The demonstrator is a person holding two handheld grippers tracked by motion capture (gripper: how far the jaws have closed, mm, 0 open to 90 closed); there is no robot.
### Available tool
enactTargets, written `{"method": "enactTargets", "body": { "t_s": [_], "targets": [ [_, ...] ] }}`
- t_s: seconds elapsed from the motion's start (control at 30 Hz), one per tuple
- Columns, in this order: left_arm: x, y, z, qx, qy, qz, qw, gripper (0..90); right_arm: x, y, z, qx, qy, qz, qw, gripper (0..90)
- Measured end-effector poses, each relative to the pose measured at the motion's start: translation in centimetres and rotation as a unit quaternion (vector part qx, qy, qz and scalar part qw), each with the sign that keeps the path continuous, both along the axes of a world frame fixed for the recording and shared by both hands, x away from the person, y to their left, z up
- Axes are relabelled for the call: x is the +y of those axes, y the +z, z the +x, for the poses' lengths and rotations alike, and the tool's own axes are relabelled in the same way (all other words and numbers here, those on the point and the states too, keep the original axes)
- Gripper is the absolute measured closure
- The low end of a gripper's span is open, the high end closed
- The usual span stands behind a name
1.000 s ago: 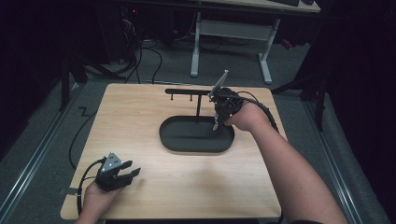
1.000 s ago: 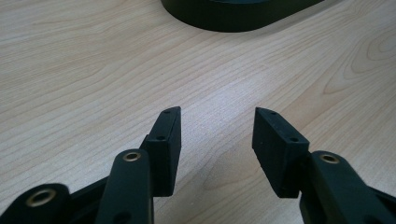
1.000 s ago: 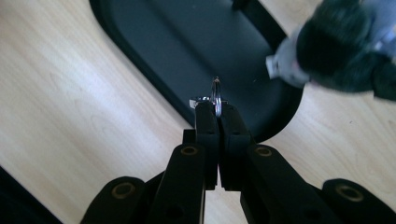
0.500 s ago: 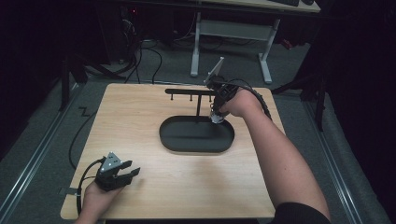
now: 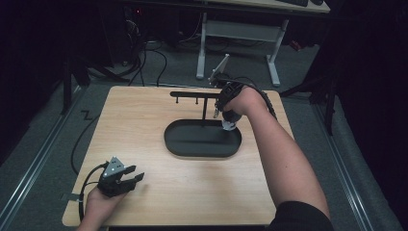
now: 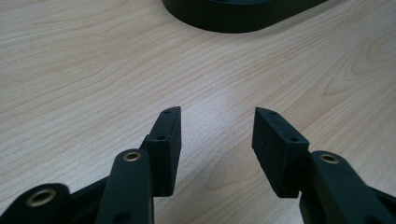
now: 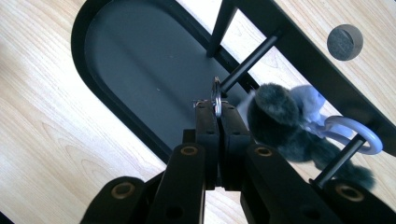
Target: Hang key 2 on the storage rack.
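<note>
Shifted since the earlier high view: right gripper (image 5: 222,113), carried from over the tray's right end toward the far side of the table, up against the rack's crossbar; left gripper (image 5: 126,177) unmoved near the front left corner of the table (image 5: 144,115). Right gripper closed hard on a small metal key ring (image 7: 216,98), pinched edge-on at the very tips, probably so that the ring's opening stayed free to slide over a peg (image 7: 247,64) of the black hanger rack (image 5: 202,95). Ring recorded touching or just short of that peg's end; which of the two, not possible to tell. Fluffy grey keychain charm (image 7: 280,126) hanging from the ring beside the closed jaws, on their right in the right gripper view, with a pale plastic loop (image 7: 352,133) around a second peg. Black oval tray (image 5: 202,139) directly below the rack, likely as a catch-all. Left gripper parked low over bare wood, jaws parted, nothing between them, apparently idle.
</note>
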State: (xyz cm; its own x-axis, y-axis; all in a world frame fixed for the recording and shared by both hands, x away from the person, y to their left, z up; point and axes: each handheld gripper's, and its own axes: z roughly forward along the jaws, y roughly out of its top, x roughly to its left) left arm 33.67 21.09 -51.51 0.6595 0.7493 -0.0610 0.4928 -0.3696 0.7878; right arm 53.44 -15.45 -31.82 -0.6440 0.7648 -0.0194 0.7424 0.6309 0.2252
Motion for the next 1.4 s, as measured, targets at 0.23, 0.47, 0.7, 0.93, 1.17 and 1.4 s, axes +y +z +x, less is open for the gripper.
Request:
{"method": "enactTargets", "body": {
  "t_s": [0.23,0.47,0.7,0.93,1.17,1.4],
  "targets": [
    [0.0,0.0,0.0,0.004,-0.001,0.001,1.0,53.0,-0.4,-0.5,0.7,0.0,-0.005,0.008,1.0,88.7],
    [-0.1,-0.1,0.0,0.001,0.0,0.0,1.0,52.9,-0.9,-1.1,1.1,-0.008,-0.016,0.001,0.9998,77.6],
    [-0.1,-0.2,0.1,0.003,-0.001,0.002,1.0,52.9,-1.2,-1.7,0.6,-0.01,-0.024,0.004,0.9997,54.8],
    [-0.3,-0.2,0.1,0.003,-0.003,0.005,1.0,52.7,-2.3,-1.9,-1.1,-0.017,-0.03,0.038,0.9987,46.1],
    [-0.6,-0.3,0.1,0.002,-0.006,0.012,0.9999,52.0,-3.8,-2.9,-4.1,-0.056,-0.027,0.065,0.996,38.6],
    [-1.0,-0.4,-0.1,0.0,-0.012,0.017,0.9998,49.7,-5.5,-5.0,-8.0,-0.103,-0.031,0.111,0.988,36.5]
  ]
}}
